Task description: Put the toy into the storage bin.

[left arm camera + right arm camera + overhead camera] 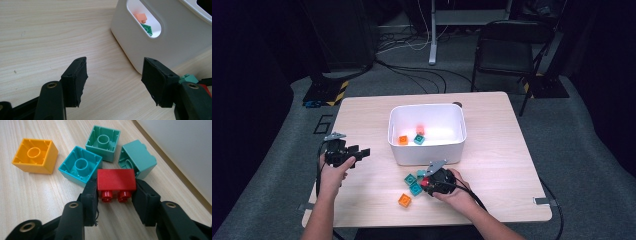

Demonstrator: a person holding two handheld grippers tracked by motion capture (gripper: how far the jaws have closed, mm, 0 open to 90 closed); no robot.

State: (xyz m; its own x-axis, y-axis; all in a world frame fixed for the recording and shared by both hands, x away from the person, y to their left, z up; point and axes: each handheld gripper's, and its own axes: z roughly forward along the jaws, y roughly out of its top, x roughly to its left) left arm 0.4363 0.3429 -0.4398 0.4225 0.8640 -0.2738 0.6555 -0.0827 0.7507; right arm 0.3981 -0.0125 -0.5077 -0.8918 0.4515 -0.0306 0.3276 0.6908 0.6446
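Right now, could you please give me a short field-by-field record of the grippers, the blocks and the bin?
Left gripper: open, holding nothing, above bare table, beside the bin.
Right gripper: shut on red block, studs facing the camera.
Loose blocks by right gripper: orange block, blue block, two teal blocks.
White bin: holds an orange, a teal and a reddish block.

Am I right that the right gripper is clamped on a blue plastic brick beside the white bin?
Not quite: the plastic brick is red, not blue, as the right gripper view shows. The right gripper is indeed clamped on it beside the white bin.
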